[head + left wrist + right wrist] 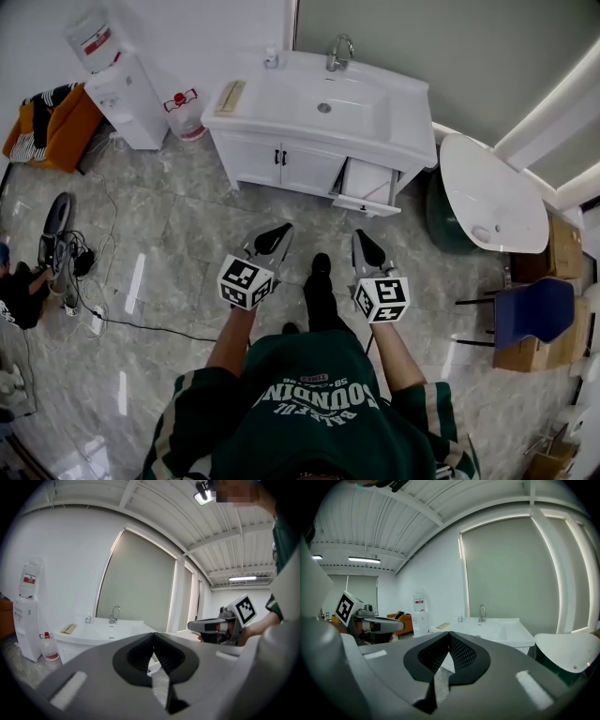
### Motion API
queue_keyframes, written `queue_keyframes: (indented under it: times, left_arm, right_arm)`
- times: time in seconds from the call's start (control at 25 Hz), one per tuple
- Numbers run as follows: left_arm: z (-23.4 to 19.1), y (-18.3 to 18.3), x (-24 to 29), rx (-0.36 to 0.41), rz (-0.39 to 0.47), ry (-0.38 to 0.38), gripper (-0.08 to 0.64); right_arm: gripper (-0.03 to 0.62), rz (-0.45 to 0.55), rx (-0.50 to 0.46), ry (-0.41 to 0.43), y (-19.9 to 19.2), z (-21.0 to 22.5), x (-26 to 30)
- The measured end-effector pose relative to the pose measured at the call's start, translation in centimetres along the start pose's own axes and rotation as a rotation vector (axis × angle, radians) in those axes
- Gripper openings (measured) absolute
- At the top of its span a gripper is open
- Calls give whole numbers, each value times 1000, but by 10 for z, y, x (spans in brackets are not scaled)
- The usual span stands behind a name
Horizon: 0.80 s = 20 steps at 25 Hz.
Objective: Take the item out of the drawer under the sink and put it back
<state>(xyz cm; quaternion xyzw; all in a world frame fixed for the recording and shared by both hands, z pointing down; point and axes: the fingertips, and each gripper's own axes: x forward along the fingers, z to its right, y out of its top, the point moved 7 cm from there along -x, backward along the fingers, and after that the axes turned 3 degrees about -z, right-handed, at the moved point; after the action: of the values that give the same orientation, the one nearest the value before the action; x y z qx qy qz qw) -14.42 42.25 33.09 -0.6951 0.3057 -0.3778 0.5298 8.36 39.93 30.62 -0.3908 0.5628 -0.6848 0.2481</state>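
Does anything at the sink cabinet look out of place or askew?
Yes. The drawer at the right end of the sink cabinet stands pulled out, while the two doors beside it are shut. Nothing looks spilled or broken.

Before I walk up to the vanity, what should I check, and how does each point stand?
1. Drawer under the sink open: ok, it stands pulled out at the right end of the vanity.
2. Item visible in the drawer: cannot tell from here.
3. Left gripper empty: ok, jaws together, nothing between them.
4. Right gripper empty: ok, jaws together, nothing between them.
5. Jaws ready to grasp: not ok, both are shut.
6. Drawer within reach: not ok, both grippers are held well short of the vanity.
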Motion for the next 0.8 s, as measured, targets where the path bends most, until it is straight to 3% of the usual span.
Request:
queue_keyframes:
  times: [0.36, 0.8]
  left_arm:
    - [-41, 12, 71, 2, -35, -3, 51]
    - [-116, 57, 187, 27, -70, 51, 51]
  right_arm:
    - [3, -34, 27, 6, 5, 46, 71]
    - [3, -67, 31, 78, 45, 127, 205]
